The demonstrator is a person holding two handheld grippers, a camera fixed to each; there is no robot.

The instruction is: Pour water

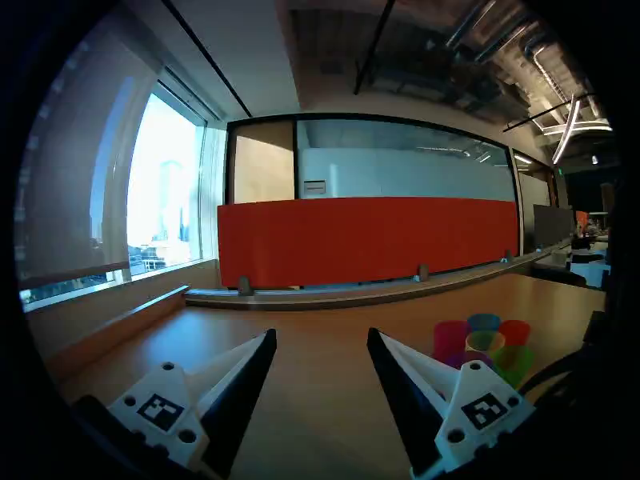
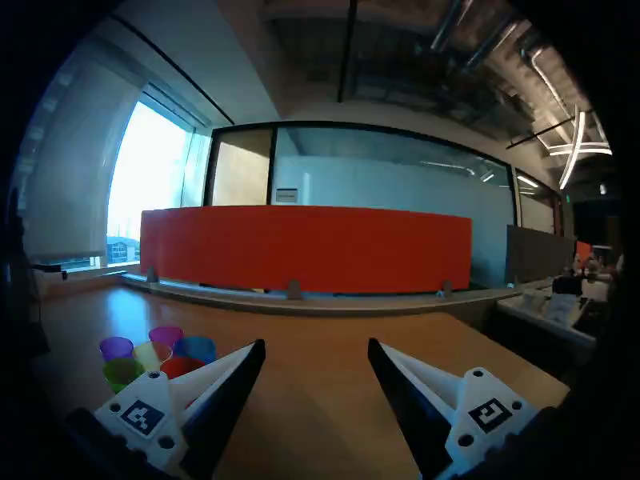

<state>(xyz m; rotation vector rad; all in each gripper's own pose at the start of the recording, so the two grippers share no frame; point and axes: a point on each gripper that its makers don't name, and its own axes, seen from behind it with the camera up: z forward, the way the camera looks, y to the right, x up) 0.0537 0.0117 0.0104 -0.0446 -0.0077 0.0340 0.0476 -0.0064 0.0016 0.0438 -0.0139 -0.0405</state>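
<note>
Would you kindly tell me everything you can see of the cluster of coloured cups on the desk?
The cluster of cups is six small tumblers, seemingly translucent plastic: purple, magenta, blue, yellow, green and red. They stand upright, mouths up, packed side by side on the wooden desk. One finger of the right gripper hides part of the red one; nothing grips them. Whether they hold anything cannot be told.

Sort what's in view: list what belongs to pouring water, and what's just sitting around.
For the job:
- coloured cups, clustered on the table
- left gripper, jaws open and empty
- right gripper, jaws open and empty

Just there:
- wooden table under the cups
- orange partition along its far edge
- window
</note>
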